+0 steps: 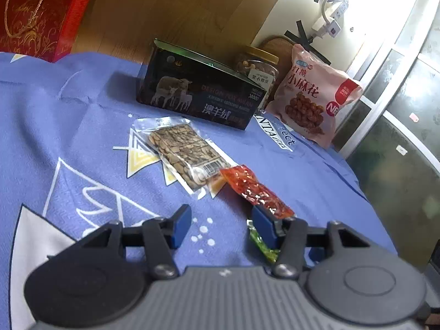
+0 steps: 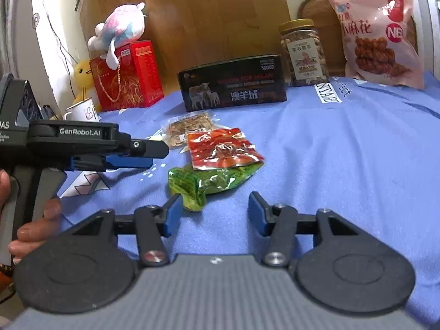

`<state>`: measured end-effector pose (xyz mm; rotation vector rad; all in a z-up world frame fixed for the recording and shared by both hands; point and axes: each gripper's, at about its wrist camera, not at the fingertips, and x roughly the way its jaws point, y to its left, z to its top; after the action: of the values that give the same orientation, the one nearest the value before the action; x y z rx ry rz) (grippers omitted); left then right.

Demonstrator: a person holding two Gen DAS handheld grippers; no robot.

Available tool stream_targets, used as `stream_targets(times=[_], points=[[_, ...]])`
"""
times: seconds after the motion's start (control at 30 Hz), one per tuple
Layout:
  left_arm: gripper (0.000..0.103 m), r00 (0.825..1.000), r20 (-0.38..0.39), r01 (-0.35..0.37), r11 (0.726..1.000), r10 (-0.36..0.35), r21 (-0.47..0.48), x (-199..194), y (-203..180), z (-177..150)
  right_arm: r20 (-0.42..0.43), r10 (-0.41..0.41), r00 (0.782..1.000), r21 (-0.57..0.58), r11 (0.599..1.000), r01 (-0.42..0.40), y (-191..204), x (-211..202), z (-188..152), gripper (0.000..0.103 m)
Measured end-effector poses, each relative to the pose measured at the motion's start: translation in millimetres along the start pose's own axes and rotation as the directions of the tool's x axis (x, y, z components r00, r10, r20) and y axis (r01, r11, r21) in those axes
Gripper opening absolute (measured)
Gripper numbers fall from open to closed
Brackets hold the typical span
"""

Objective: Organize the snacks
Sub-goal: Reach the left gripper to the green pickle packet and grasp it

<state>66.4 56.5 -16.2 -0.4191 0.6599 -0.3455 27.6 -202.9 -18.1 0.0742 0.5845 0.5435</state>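
Left tongs [image 1: 222, 227] and right tongs [image 2: 216, 213] both parted with nothing between the pads, low over the blue printed cloth [image 2: 343, 151]; "GenRobot.AI" legible on the left tool's side. Just ahead, three small snack packets overlapping in a row: one green [image 2: 209, 180], one red [image 2: 224, 150], one clear with nuts [image 1: 183, 151]. Farther back, one dark box [image 2: 233, 82] reading "DESIGN FOR MILAN" and "澳羊绒", one nut jar [image 2: 302, 52], one pink bag [image 2: 382, 33] marked "小麻花", one red gift bag [image 2: 126, 77].

Three flat packets lie overlapping mid-cloth: the nut packet [image 2: 189, 128] farthest, the chilli packet [image 2: 224, 148] over the leafy packet [image 2: 209, 181] nearest. Behind them stands a box [image 2: 233, 82], with a jar [image 2: 302, 52] and a bag [image 2: 382, 35] to its right.
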Motion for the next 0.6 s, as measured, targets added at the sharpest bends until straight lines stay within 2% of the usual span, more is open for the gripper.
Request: stream_targets(times=[0.27, 0.6], points=[[0.05, 0.999, 0.016, 0.05, 0.997, -0.049, -0.062, -1.8, 11.2, 0.2, 0.046, 0.055, 0.997, 0.077, 0.995, -0.058, -10.0, -3.7, -6.0, 0.062], [0.053, 1.0, 0.016, 0.008, 1.0, -0.008, 0.007, -0.7, -0.6, -2.1, 0.073, 0.073, 0.995, 0.083, 0.993, -0.079, -12.4, -5.6, -9.8, 0.062]])
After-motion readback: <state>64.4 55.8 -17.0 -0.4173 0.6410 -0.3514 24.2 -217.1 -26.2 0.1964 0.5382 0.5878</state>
